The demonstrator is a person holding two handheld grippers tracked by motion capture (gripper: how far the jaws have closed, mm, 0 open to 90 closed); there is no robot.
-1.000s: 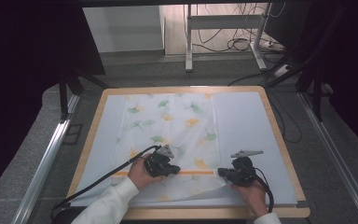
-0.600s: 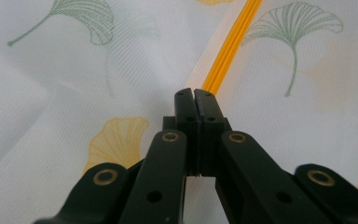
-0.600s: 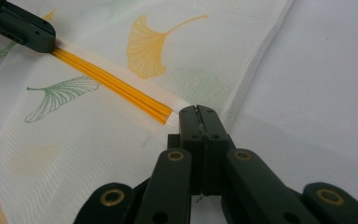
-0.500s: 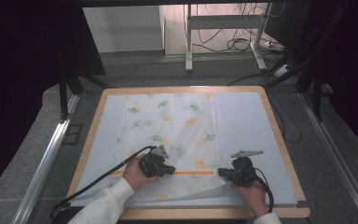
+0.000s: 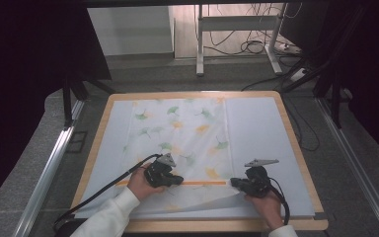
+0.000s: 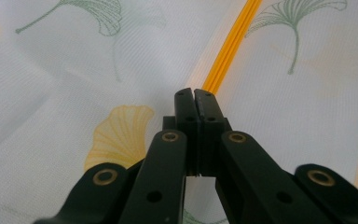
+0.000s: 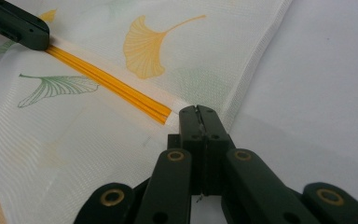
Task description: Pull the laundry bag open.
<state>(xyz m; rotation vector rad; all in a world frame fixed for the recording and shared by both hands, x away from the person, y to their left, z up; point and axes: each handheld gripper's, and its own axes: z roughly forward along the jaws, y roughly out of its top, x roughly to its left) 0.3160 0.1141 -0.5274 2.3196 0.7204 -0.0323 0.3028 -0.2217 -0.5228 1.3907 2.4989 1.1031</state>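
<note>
Sheer white cloth [image 5: 177, 133] with green and yellow ginkgo leaves spread over pale sheet [image 5: 261, 133] on wood-rimmed table [image 5: 290, 133]. Orange stripe [image 5: 205, 182] running across cloth near front edge. Left gripper [image 5: 177, 180] at stripe's left end, right gripper [image 5: 234, 183] at right end, both low on fabric. Near right corner of cloth lifted, sagging. Cables, desk legs on floor behind.

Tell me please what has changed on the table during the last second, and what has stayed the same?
The left tool moved slightly toward the person's left along the orange stripe, stretching the cloth a little more. Nothing was taken hold of or let go. The right tool stayed in place, and both stay shut on the cloth's folded edge.
</note>
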